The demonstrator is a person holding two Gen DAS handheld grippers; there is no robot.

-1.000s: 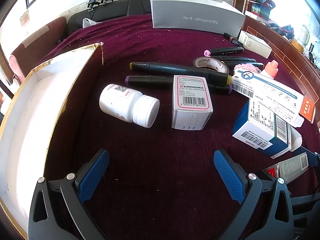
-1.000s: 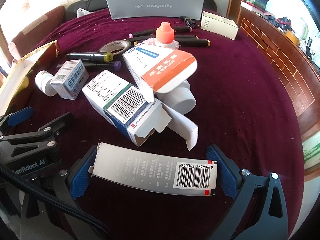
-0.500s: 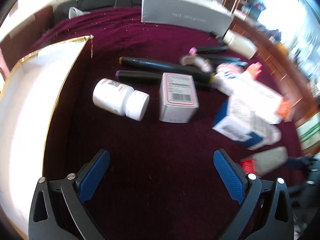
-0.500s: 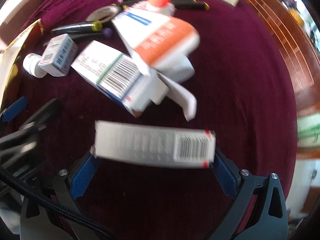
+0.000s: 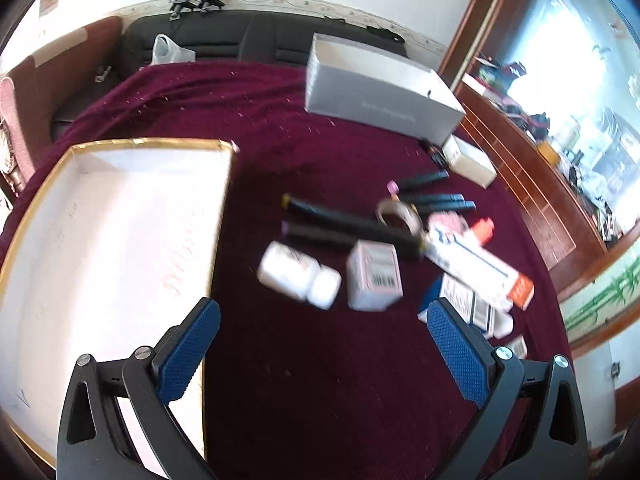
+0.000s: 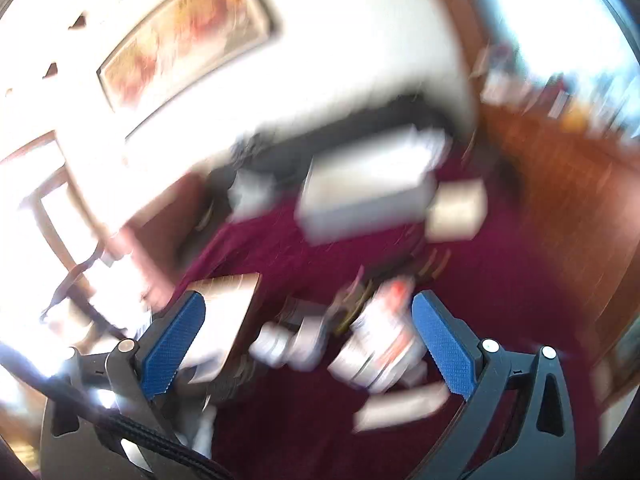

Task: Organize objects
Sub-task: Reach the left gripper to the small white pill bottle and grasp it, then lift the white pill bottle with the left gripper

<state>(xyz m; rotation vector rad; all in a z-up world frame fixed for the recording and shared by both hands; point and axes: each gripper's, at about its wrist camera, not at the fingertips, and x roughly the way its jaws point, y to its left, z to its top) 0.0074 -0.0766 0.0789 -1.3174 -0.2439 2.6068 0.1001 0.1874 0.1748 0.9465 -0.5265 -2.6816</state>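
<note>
Two grippers show, and both have their blue fingers spread wide with nothing between them. At the bottom of the left wrist view, the left gripper (image 5: 322, 350) hangs over the dark red cloth (image 5: 320, 400). A big white tray with a gold rim (image 5: 100, 248) fills the left side of the frame, and nothing lies in it. Near the middle lie a white pill bottle (image 5: 298, 280) on its side and a small white box with a barcode (image 5: 374, 276), just beside each other. Above them lie two dark markers (image 5: 344, 220), and a roll of tape (image 5: 398, 214) sits to their right. More boxes are piled at the right (a long white one with an orange end (image 5: 480, 266) is on top). A gray box (image 5: 380, 96) stands at the upper middle.

The right wrist view is very blurry. The right gripper (image 6: 308, 344) sits at the bottom, and the same pile of things shows as smears between its fingers.
</note>
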